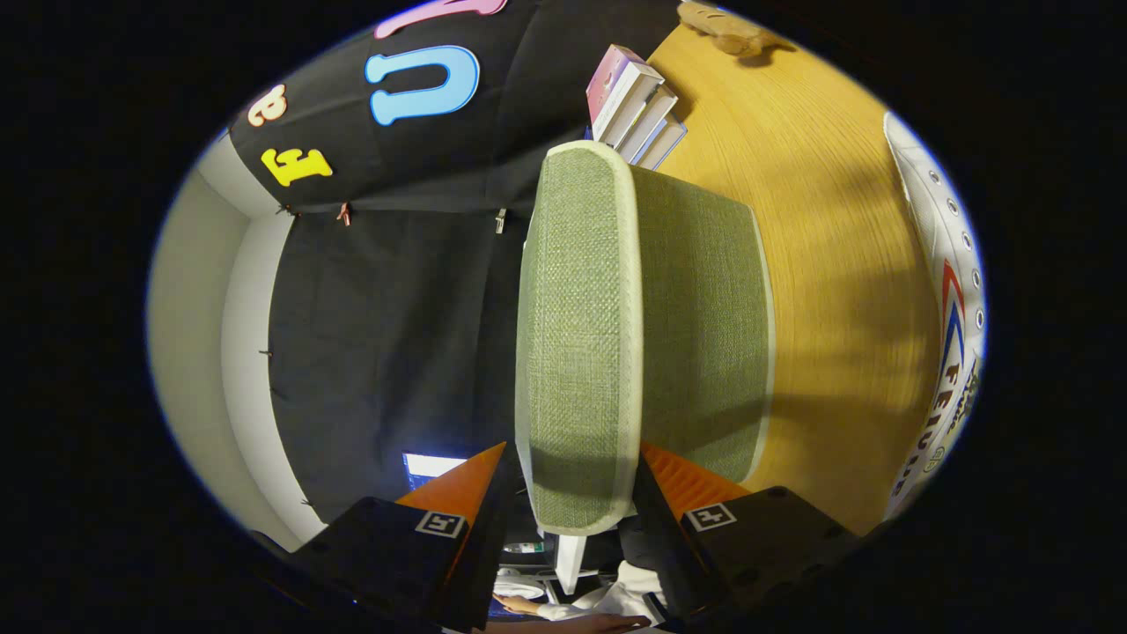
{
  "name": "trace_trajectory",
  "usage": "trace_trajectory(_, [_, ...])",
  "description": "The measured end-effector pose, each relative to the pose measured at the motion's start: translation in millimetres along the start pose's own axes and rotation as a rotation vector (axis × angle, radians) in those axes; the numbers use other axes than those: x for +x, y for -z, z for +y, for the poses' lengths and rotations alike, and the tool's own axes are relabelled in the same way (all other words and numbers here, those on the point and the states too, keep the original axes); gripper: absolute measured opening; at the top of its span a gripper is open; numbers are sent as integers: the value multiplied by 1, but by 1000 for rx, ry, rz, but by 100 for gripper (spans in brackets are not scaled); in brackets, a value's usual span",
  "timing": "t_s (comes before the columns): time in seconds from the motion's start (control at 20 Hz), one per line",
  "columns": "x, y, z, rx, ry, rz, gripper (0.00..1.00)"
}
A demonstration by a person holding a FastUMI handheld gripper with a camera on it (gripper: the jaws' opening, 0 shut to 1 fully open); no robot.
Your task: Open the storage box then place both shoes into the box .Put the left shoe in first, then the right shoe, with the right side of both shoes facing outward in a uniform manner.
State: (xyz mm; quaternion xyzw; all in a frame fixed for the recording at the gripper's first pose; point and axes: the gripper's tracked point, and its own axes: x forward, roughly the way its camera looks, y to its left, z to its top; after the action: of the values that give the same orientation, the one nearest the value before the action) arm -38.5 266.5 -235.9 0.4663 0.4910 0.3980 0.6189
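The wooden table point(819, 264) carries the green fabric storage box point(704, 326). Its lid point(577, 335) is pinched between the gripper point(572, 493) fingers, apparently at the edge. One white shoe point(951, 299) lies beyond. The lid should be swung fully clear.

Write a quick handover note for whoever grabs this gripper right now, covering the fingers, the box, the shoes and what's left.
Gripper: fingers straddle the edge of the green fabric lid, which sits between them; whether both press on it cannot be told.
Storage box: on the wooden table, lid raised, turned edge-on to the camera.
One white shoe lies on the table beyond the box; the other shoe's place is unknown.
Books stand behind the box.
Done: lid being opened.
Left: finish opening, left shoe in, then right.
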Motion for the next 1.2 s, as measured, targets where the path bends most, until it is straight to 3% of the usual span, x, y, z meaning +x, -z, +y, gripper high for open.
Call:
trace_trajectory(0.1, [-7,0,16,53,-47,3,75])
trace_trajectory(0.25, [-9,-9,25,58,-50,-41,47])
trace_trajectory(0.4, [1,-17,17,34,33,-76,14])
trace_trajectory(0.5, [0,-14,27,22,32,-69,7])
trace_trajectory(0.75, [5,-15,57,-4,31,-62,5])
trace_trajectory(1.2, [37,-50,149,-164,97,-124,6])
